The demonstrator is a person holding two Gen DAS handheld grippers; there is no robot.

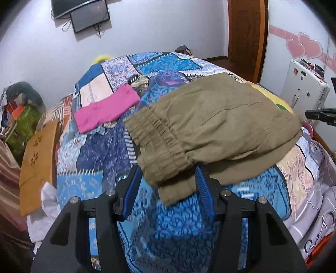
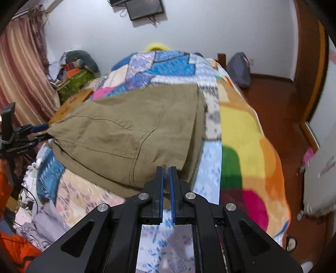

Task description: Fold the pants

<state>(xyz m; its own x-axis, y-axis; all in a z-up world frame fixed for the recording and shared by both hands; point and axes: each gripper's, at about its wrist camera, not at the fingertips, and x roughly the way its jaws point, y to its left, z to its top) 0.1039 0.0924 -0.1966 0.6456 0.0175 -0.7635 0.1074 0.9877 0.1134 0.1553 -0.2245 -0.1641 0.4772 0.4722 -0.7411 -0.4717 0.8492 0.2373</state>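
Khaki pants lie folded on patchwork bedspread. Left gripper spread wide about the waistband; right gripper nearly closed at the hem, grip unconfirmed.

blur: bed cover is smeared near the pants | hidden: pants corner covers part of the left gripper pads | cut off: wall screen by top edge | unclear: if right gripper pinches cloth
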